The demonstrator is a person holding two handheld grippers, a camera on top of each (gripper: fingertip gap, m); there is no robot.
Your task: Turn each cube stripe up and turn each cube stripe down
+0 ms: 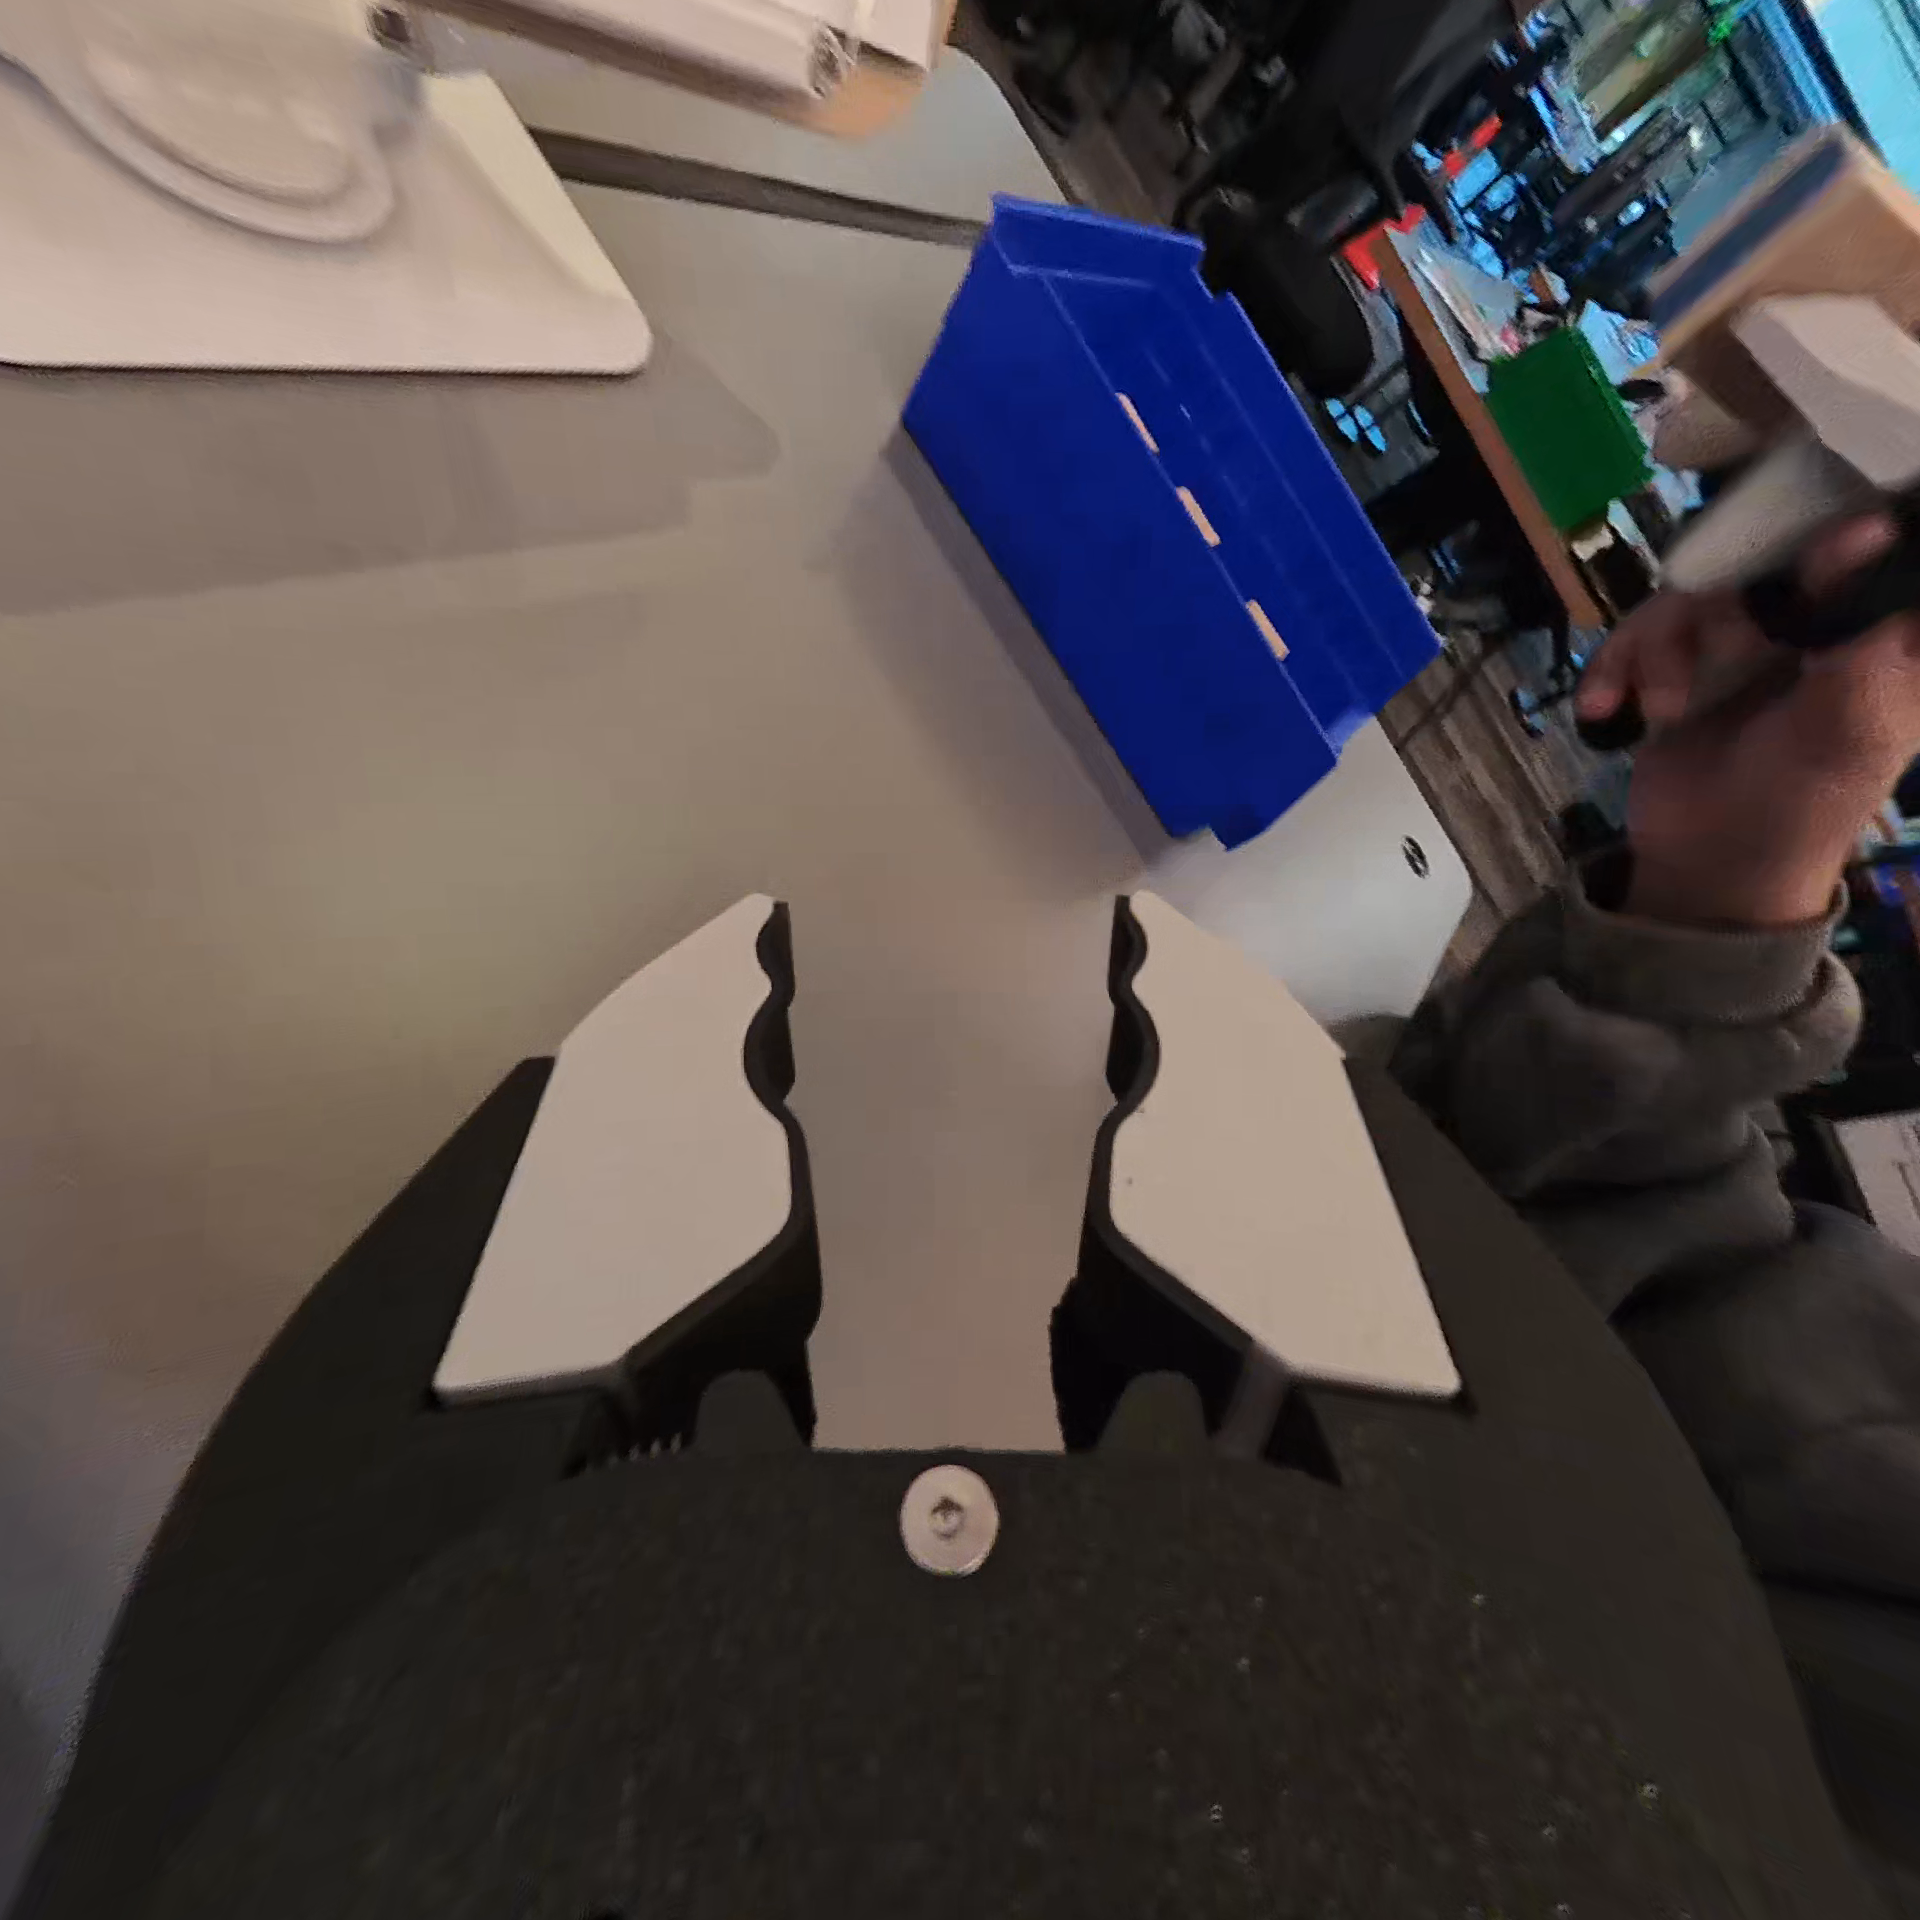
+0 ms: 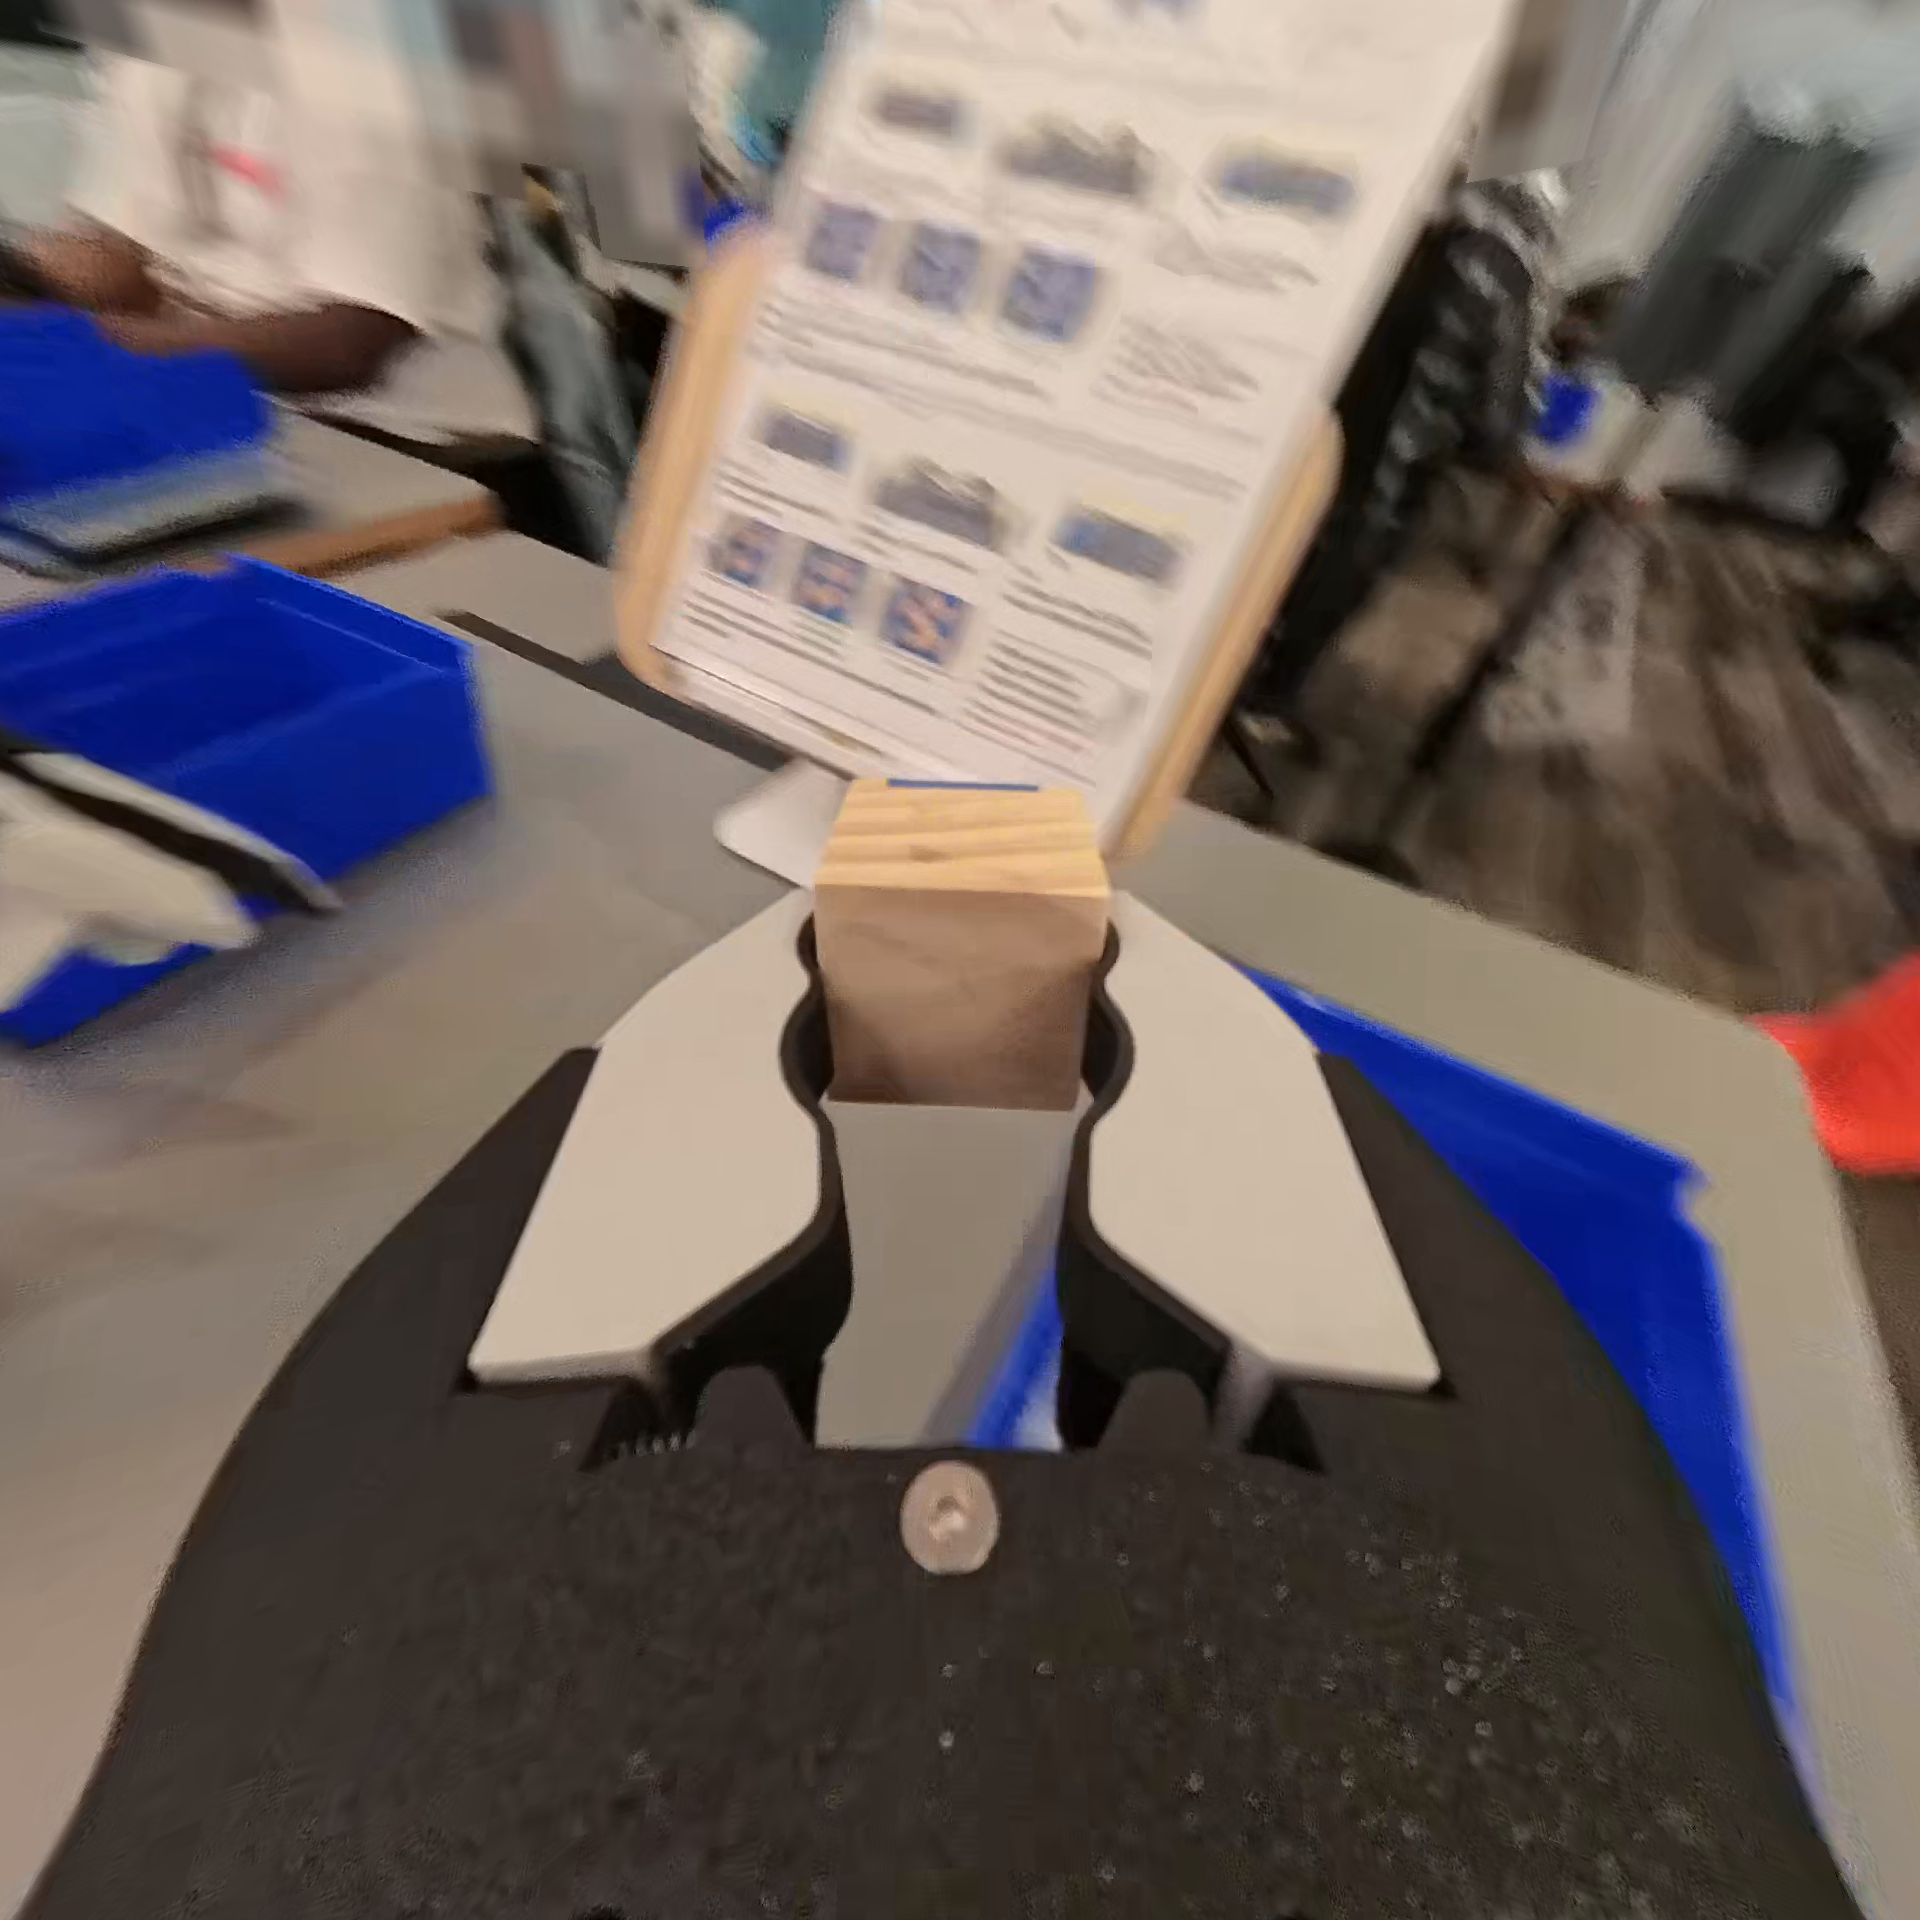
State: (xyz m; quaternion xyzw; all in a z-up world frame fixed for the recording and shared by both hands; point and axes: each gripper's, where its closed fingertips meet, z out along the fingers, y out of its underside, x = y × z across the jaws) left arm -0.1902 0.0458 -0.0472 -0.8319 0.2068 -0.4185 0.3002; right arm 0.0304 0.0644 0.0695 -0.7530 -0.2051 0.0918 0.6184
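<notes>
My right gripper [image 2: 958,914] is shut on a wooden cube [image 2: 956,966] and holds it above the grey table [image 2: 312,1143]. A thin blue stripe shows at the cube's far top edge. My left gripper [image 1: 948,914] is open and empty over the grey table [image 1: 520,727]. A blue bin [image 1: 1143,520] lies ahead of it to the right, with the edges of three wooden cubes [image 1: 1195,514] showing inside. In the right wrist view a blue bin [image 2: 260,707] stands at the left and another blue bin [image 2: 1507,1195] lies under the gripper.
A white stand base [image 1: 312,229] sits at the far left of the table. A printed sheet on a wooden holder [image 2: 987,395] stands behind the cube. A person's hand and grey sleeve [image 1: 1714,831] are at the right, by the table edge.
</notes>
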